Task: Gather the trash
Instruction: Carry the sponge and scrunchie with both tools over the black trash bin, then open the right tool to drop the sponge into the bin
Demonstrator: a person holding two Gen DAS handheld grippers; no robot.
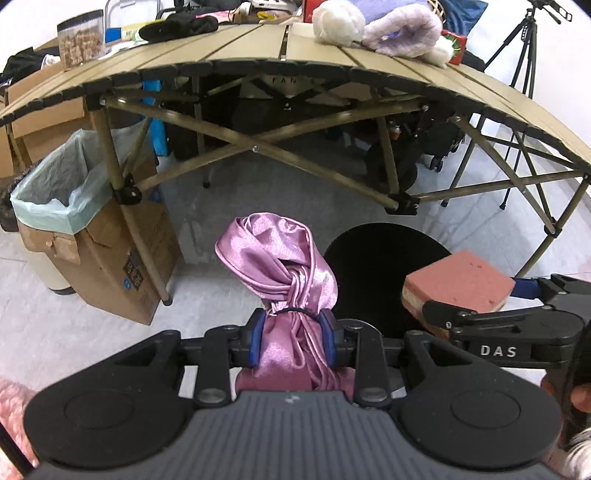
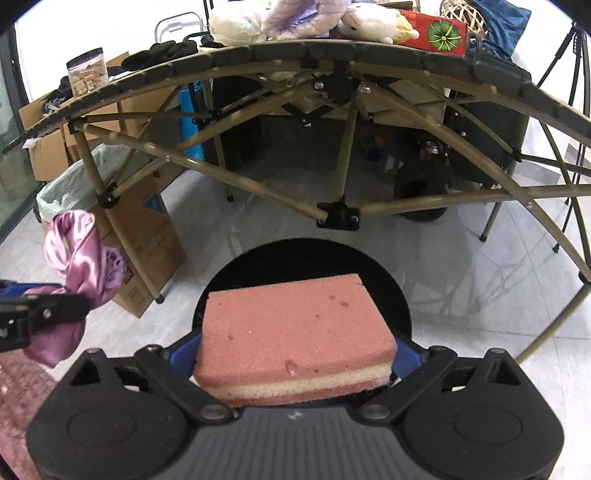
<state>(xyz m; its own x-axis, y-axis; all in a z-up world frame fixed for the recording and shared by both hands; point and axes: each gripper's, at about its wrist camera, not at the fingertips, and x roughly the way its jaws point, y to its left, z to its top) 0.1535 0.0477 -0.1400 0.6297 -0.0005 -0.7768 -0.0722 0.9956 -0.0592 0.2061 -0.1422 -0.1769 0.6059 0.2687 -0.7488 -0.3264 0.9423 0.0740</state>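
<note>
My left gripper is shut on a bunched pink satin cloth tied with a black band, and the cloth stands up above the blue pads. My right gripper is shut on a pink layered sponge, held flat between its blue pads. The same sponge shows at the right of the left wrist view, and the cloth at the left of the right wrist view. A round black bin opening lies on the floor just beyond the sponge. It is also visible as the black bin right of the cloth.
A folding slatted table with crossed legs stands ahead, loaded with plush toys, a jar and boxes. A cardboard box lined with a pale green bag stands at the left by a table leg. A tripod stands at the far right.
</note>
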